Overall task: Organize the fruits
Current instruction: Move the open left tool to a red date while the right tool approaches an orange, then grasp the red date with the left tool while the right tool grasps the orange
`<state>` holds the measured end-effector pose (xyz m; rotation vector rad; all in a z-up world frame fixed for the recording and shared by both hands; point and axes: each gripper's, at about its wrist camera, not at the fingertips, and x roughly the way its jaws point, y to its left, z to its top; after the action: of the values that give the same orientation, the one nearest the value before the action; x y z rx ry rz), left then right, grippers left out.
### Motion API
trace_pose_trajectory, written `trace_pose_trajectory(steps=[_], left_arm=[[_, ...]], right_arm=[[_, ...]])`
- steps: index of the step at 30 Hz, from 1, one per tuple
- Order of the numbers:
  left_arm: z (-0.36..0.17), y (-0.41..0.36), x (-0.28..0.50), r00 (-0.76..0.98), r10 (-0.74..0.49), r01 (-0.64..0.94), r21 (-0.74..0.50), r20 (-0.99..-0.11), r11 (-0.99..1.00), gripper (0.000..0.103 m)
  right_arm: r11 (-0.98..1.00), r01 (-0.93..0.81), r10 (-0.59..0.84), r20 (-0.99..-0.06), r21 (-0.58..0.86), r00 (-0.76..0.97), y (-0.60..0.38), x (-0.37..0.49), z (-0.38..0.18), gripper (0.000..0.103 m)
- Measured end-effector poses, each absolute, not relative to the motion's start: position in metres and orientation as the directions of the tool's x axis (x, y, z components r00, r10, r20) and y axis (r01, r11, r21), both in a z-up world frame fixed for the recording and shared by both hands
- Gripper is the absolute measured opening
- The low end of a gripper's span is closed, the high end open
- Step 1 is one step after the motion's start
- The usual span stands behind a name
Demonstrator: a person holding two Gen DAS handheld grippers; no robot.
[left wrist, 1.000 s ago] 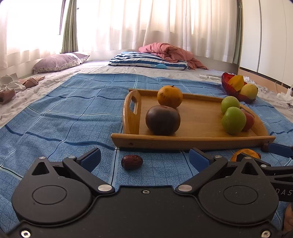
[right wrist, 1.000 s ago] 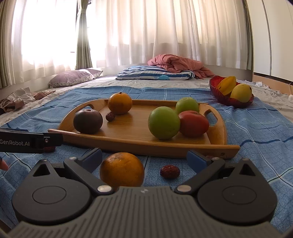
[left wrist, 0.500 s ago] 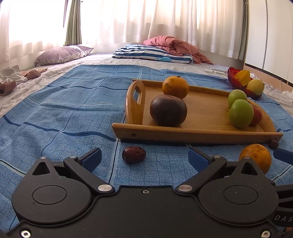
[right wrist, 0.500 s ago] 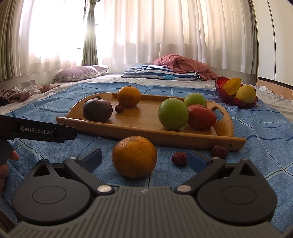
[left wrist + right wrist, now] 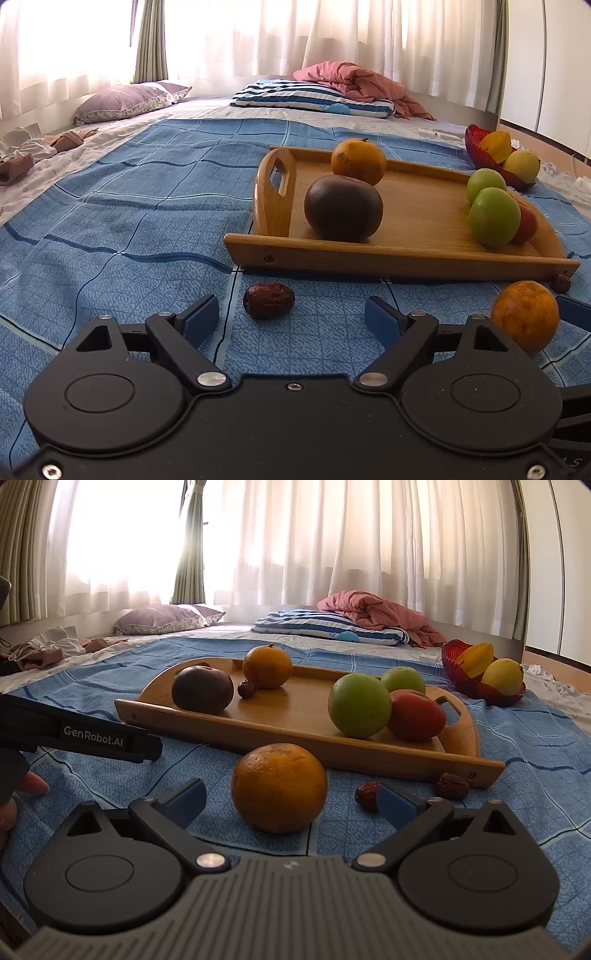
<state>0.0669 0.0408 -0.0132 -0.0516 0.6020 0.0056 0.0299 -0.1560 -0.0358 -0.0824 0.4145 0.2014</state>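
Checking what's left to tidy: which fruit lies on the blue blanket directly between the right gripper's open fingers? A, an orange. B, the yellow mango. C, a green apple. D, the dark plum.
A: the orange sits on the blanket between the right gripper's spread fingers, outside the wooden tray.

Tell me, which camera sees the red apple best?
The right wrist view: the red apple shows nearly whole on the tray, beside a green apple. In the left wrist view that green apple hides it, leaving only a red sliver.

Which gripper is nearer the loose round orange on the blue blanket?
Right. The right gripper faces the loose round orange between its open fingers; the left gripper sits off to the orange's left.
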Motion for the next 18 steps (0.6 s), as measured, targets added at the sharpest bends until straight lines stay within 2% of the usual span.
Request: trace_pose_trajectory(steps=[10,16,17,18], left_arm=[[-0.0115,0.0369,0.0656,0.828,-0.009,-0.002,-0.019,-0.56,1.0,0.059],[-0.0085,0.0333,0.0648,0.835,0.0,0.002,0.003,-0.551,1.0,0.038],[-0.008,0.0321,0.0653,0.834,-0.002,0.008,0.009,-0.552,1.0,0.029],[-0.0077,0.0312,0.0657,0.832,-0.003,0.012,0.013,-0.555,1.0,0.029]], right_arm=[[0.976,-0.214,0.181,-0.412,-0.035,0.893,-0.1545,0.033,-0.0397,0.098],[0.975,-0.222,0.192,-0.404,-0.028,0.894,-0.1554,0.0312,-0.0394,0.093],[0.974,-0.223,0.193,-0.395,-0.029,0.898,-0.1556,0.0297,-0.0386,0.092],[0.973,-0.227,0.198,-0.381,-0.032,0.903,-0.1554,0.0274,-0.0367,0.092]])
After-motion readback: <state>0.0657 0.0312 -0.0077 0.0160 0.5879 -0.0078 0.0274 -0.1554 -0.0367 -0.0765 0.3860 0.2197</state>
